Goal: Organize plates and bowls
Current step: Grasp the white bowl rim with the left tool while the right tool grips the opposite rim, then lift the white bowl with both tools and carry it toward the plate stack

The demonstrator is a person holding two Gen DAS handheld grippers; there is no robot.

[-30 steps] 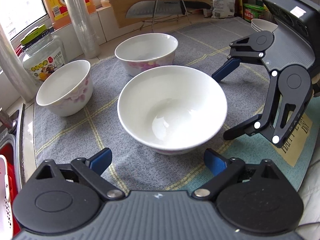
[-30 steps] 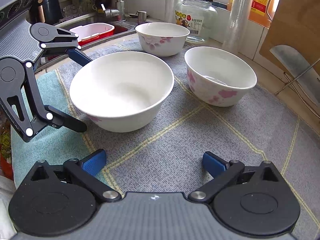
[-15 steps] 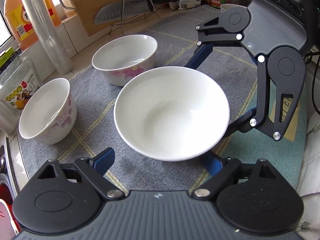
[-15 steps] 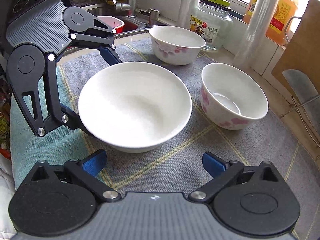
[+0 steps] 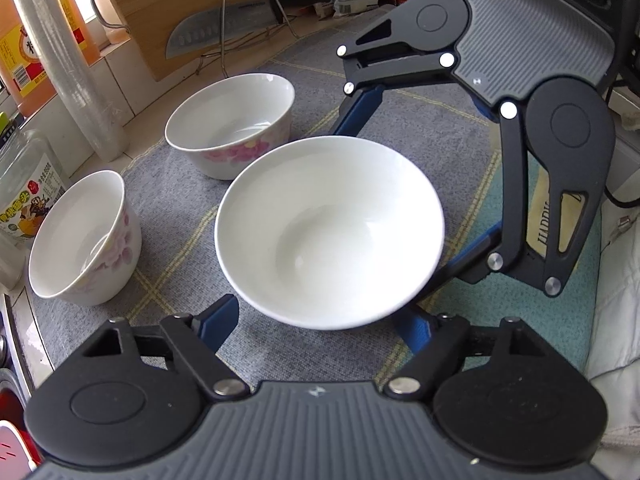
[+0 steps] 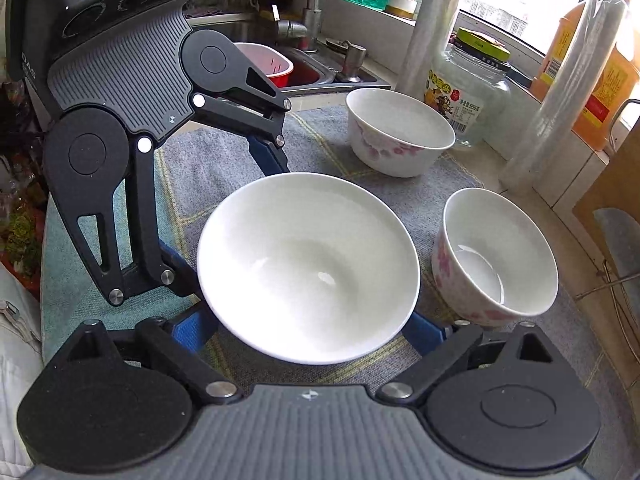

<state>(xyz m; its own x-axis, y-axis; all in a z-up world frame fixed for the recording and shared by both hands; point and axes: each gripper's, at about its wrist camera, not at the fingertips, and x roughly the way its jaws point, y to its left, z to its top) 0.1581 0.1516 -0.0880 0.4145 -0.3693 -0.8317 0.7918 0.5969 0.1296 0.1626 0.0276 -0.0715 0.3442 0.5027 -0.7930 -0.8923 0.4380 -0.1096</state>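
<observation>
Wide plain white ceramic bowl [image 5: 330,232] sits mid grey checked mat [image 5: 420,128]. Left gripper [image 5: 320,322] & right gripper [image 6: 308,330] jaws just closing round its base from two sides, prob. for a steady two-handed lift; contact w/ pads unclear.

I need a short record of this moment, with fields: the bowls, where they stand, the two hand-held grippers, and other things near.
bowls: one plain white bowl; two flowered bowls
surface: grey cloth mat
left hand-held gripper: jaws have just been closing, fingers on both sides of the white bowl; contact not clear
right hand-held gripper: jaws have just been closing, fingers also beside the white bowl; contact not clear
nearby: glass jar, knife, sink
</observation>
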